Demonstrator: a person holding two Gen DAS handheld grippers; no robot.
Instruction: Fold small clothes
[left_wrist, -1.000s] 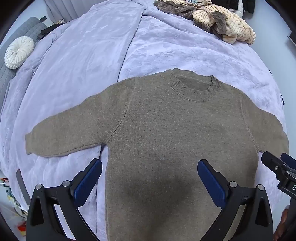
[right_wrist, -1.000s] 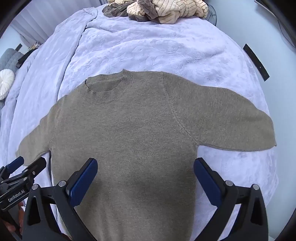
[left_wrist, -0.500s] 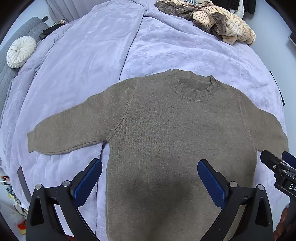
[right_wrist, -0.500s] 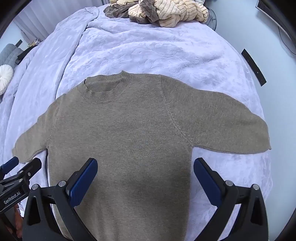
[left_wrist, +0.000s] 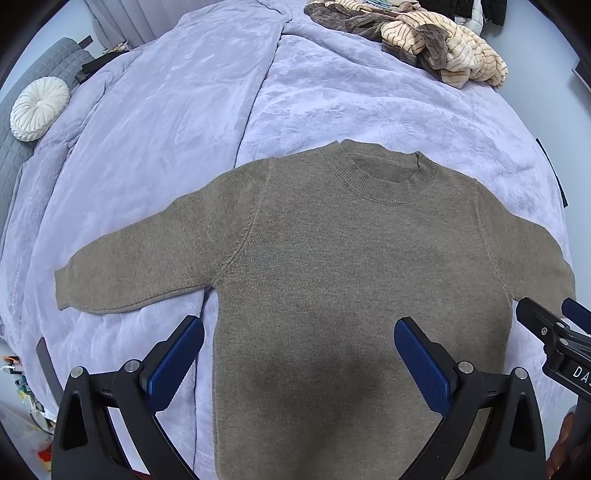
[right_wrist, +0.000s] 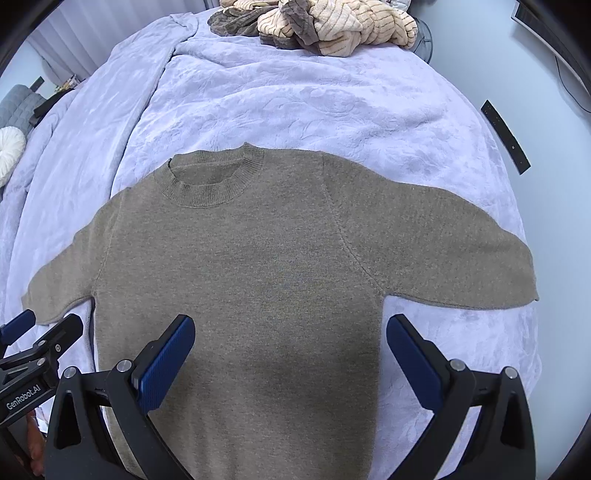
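Both my left gripper (left_wrist: 298, 363) and right gripper (right_wrist: 290, 360) hang spread and empty over the brown sweater (left_wrist: 354, 280), flat on the lavender blanket (left_wrist: 166, 122), collar away, sleeves outstretched sideways, each nearer its own gripper.

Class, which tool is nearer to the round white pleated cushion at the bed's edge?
Left. The left tool hovers over the brown knitted sweater's left half, the side where the round white pleated cushion lies; the right tool hovers over the sweater's right half, farther away.
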